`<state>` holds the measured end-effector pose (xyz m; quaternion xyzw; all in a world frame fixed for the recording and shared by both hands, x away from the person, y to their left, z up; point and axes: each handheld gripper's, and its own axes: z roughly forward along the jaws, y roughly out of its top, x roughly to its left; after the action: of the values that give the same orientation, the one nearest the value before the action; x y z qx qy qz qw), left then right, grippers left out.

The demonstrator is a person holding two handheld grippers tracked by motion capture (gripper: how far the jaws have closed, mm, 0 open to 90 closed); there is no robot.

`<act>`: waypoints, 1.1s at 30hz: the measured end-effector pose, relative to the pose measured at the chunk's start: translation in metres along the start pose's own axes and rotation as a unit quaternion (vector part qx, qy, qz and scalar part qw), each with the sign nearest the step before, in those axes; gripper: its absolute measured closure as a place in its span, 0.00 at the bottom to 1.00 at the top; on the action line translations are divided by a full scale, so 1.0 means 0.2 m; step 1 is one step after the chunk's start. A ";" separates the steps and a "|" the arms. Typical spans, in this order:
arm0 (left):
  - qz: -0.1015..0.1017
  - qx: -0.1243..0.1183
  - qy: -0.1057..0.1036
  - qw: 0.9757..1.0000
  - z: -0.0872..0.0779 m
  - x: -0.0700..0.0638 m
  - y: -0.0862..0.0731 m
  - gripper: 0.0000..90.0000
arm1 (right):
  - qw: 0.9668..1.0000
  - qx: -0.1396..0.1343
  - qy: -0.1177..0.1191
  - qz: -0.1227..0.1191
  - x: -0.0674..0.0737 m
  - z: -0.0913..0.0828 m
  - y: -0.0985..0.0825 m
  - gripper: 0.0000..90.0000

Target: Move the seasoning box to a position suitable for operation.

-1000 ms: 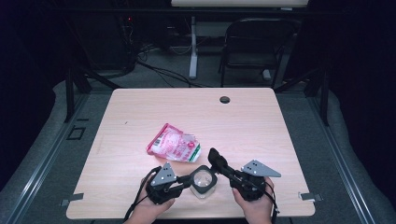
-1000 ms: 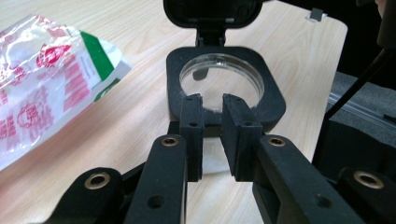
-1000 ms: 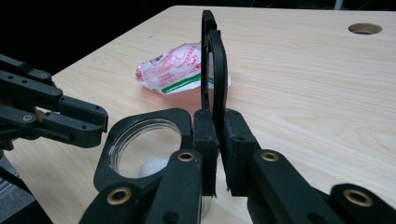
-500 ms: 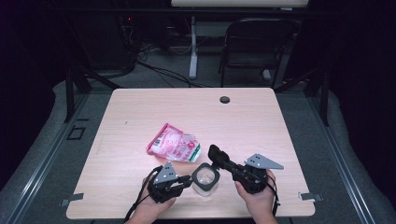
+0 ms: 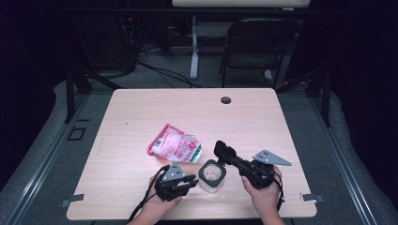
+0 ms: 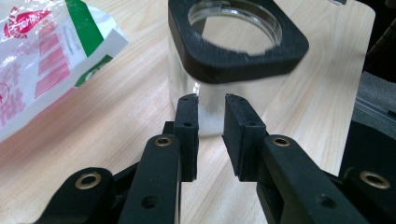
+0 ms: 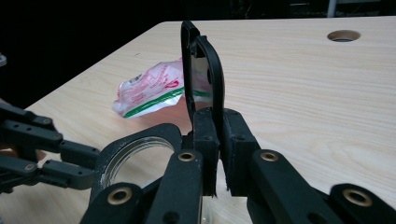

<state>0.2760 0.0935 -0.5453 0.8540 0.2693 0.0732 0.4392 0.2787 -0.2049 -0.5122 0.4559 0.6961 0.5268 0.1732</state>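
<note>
A clear square jar (image 5: 212,174) with a black rim stands open near the table's front edge. My left gripper (image 5: 190,180) lies just left of it. In the left gripper view the jar (image 6: 233,51) rises right behind my left gripper (image 6: 211,112); its jaws have just been opening and stand a little apart with nothing between them. My right gripper (image 5: 234,160) is shut on the jar's black lid (image 5: 225,152), held on edge above and to the right of the jar. The right gripper view shows the lid (image 7: 203,60) upright in my right gripper (image 7: 219,128).
A pink, white and green snack bag (image 5: 174,144) lies flat just behind the jar. The wooden table (image 5: 281,122) has a round cable hole (image 5: 225,100) near its far edge. A dark chair (image 5: 263,42) stands behind the table.
The right gripper has carried the lid a little to the right and away from the jar's mouth. The left hand has stayed beside the jar.
</note>
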 end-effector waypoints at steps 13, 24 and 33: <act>-0.016 -0.024 0.022 0.999 -0.11 0.08 -0.04 0.77 | 0.999 -0.006 0.013 0.029 -0.06 -0.02 -0.03 0.92; -0.028 -0.034 0.063 0.997 -0.18 0.15 -0.09 0.70 | 1.000 -0.002 -0.001 0.016 -0.06 0.01 -0.01 0.94; -0.042 -0.043 0.095 0.994 -0.24 0.21 -0.13 0.67 | 1.000 0.003 0.000 0.013 -0.08 0.01 -0.02 0.86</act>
<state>0.2845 0.1618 -0.5421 0.8115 0.3423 0.1466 0.4503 0.2863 -0.2168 -0.5206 0.4650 0.6917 0.5273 0.1651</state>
